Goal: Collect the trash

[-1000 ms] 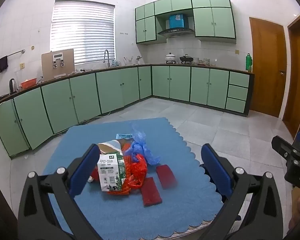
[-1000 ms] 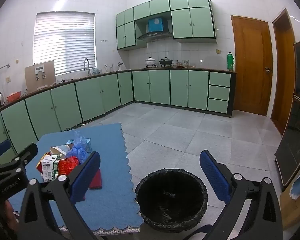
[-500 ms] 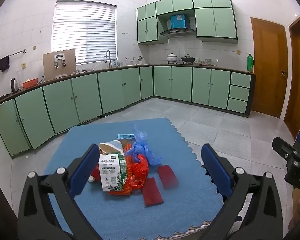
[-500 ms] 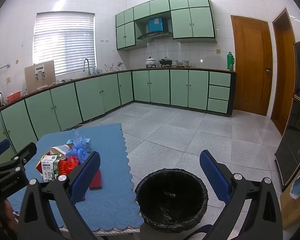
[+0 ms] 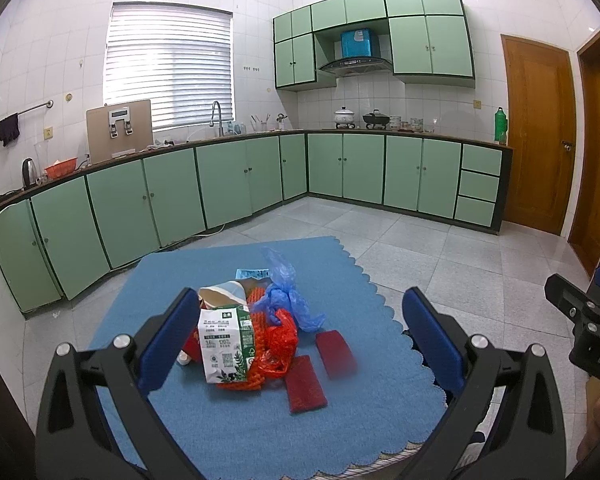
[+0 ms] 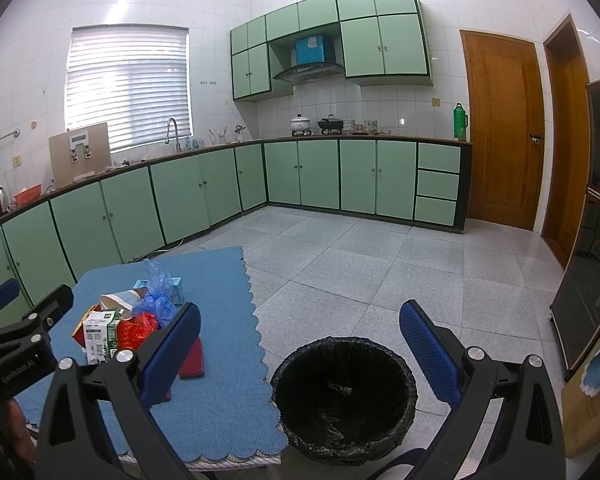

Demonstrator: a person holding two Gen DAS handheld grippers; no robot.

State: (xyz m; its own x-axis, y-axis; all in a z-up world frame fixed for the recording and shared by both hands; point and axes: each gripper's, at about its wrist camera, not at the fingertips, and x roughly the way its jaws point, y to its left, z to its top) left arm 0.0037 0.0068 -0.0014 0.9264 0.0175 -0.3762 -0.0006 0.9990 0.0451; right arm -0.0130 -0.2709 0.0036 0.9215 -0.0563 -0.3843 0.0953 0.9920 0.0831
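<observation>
A pile of trash lies on a blue mat (image 5: 228,432) on a low table: a green and white milk carton (image 5: 225,346), a red plastic bag (image 5: 278,344), a crumpled blue plastic bag (image 5: 286,300), and two flat red packets (image 5: 305,383) (image 5: 335,353). My left gripper (image 5: 300,340) is open and empty, hovering just short of the pile. My right gripper (image 6: 300,344) is open and empty above a black-lined trash bin (image 6: 342,396) on the floor right of the table. The pile also shows in the right wrist view (image 6: 112,330).
Green cabinets (image 5: 220,184) run along the left and far walls. Tiled floor (image 6: 380,256) stretches beyond the table. Wooden doors (image 6: 500,128) stand at the right, and a dark cabinet (image 6: 592,280) is at the far right.
The left gripper's view has shifted very slightly; the trash pile and the right gripper have not moved.
</observation>
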